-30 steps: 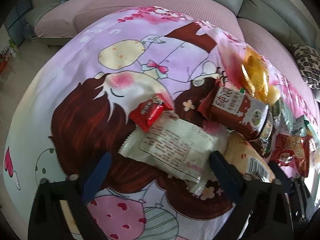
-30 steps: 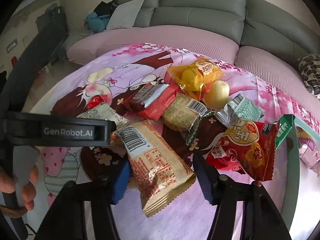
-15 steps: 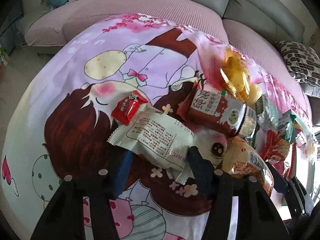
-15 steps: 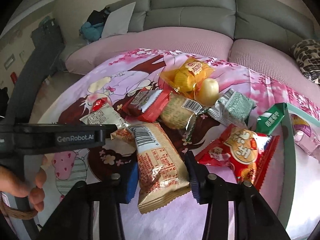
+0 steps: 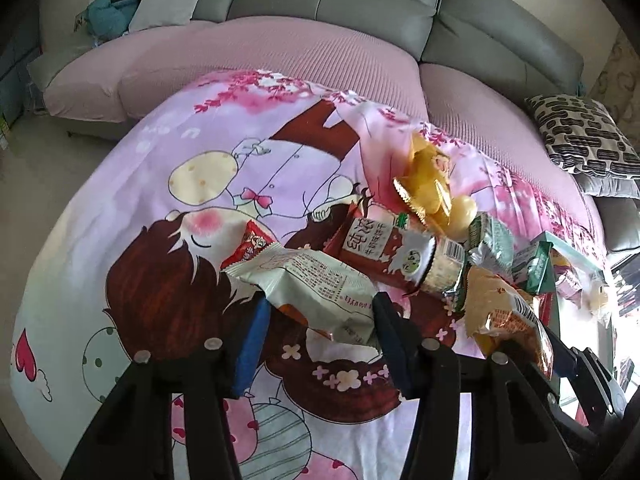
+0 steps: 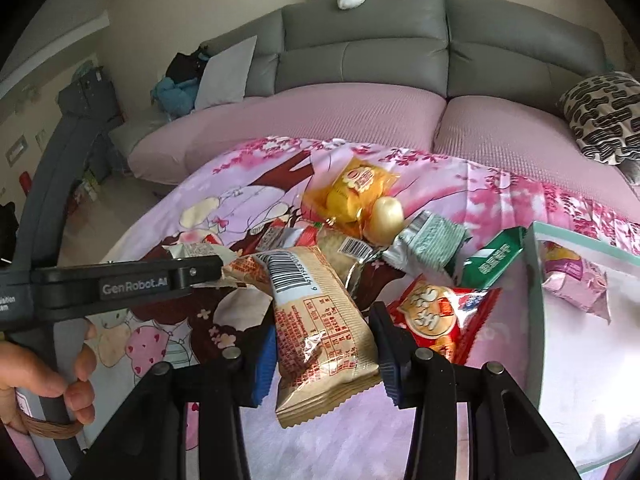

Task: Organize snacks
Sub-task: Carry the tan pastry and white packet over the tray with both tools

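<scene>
Snack packets lie in a pile on a cartoon-print sheet (image 5: 160, 184). My left gripper (image 5: 320, 316) is shut on a pale green-white packet (image 5: 316, 284) and lifts it off the sheet. My right gripper (image 6: 324, 332) is shut on a tan packet with a barcode (image 6: 316, 320) and holds it raised. A small red packet (image 5: 250, 246), a brown-red packet (image 5: 380, 248), a yellow bag (image 6: 352, 192) and a red packet (image 6: 436, 316) lie on the sheet. The tan packet also shows in the left wrist view (image 5: 504, 312).
A pale green bin (image 6: 536, 320) at the right holds a pink packet (image 6: 572, 280). A green box (image 6: 492, 260) and a silver-green packet (image 6: 428, 244) lie by it. A grey sofa (image 6: 400, 48) with pink cushions runs behind. The left gripper's body (image 6: 120, 288) crosses the right view.
Both grippers have closed on their packets and lifted them off the sheet. The pale packet crumpled between the left fingers. Both views have tilted up toward the sofa.
</scene>
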The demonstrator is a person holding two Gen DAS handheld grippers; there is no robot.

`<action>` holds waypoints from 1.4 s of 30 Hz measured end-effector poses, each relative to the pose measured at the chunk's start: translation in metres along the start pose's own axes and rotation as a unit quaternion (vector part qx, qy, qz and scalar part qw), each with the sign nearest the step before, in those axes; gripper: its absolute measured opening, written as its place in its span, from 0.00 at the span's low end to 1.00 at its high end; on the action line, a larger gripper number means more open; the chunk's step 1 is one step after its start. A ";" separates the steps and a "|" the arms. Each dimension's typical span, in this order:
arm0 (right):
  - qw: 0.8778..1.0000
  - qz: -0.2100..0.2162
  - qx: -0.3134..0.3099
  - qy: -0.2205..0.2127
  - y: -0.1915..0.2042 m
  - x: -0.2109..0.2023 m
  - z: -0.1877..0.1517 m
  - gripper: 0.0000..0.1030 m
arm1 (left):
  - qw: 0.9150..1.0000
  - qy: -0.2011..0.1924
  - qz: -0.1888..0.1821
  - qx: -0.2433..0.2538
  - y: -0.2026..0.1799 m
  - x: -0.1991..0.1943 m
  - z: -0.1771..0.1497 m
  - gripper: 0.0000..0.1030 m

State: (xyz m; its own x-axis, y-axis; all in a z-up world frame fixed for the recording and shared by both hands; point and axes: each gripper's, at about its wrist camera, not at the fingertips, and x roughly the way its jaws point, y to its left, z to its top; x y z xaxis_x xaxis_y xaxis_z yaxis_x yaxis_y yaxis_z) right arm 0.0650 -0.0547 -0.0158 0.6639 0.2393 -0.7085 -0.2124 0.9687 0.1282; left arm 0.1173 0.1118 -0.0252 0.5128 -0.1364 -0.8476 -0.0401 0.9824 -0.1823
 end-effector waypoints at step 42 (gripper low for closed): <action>0.942 -0.225 0.225 -0.103 -0.198 -0.146 -0.014 0.45 | 0.975 -0.130 -0.139 0.114 -0.161 -0.087 -0.004 0.53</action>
State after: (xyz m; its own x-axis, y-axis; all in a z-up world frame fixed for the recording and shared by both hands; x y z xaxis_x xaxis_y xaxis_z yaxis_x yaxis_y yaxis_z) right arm 0.0002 -0.2819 0.0528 0.7492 -0.2404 -0.6172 0.4194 0.8934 0.1611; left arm 0.0754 -0.0350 0.0757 0.6782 -0.3929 -0.6211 0.3077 0.9193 -0.2455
